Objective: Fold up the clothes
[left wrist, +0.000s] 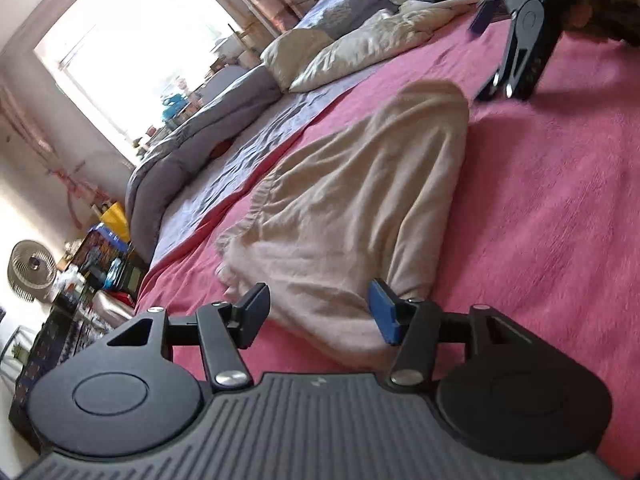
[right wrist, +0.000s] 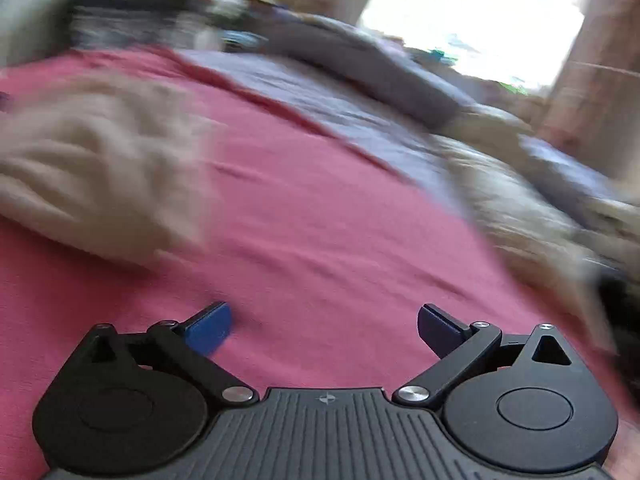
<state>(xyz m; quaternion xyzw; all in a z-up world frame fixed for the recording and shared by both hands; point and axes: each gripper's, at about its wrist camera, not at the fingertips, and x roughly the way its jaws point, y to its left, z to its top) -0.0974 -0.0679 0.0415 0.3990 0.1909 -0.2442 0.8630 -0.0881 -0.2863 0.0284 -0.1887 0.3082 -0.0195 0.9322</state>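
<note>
The beige garment (left wrist: 352, 208) is lying folded over on the pink bedspread (left wrist: 540, 220), flat so its layers are staying aligned. I am holding my left tool (left wrist: 320, 316) open around its near edge, pads not pressing the cloth. My right tool (right wrist: 324, 328) is hanging wide open and empty above bare bedspread, beside the garment.

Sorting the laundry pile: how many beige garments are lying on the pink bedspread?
1. The beige garment lies on the pink bedspread, just ahead of the left gripper; the right view shows it at left. Others may lie out of view.
</note>
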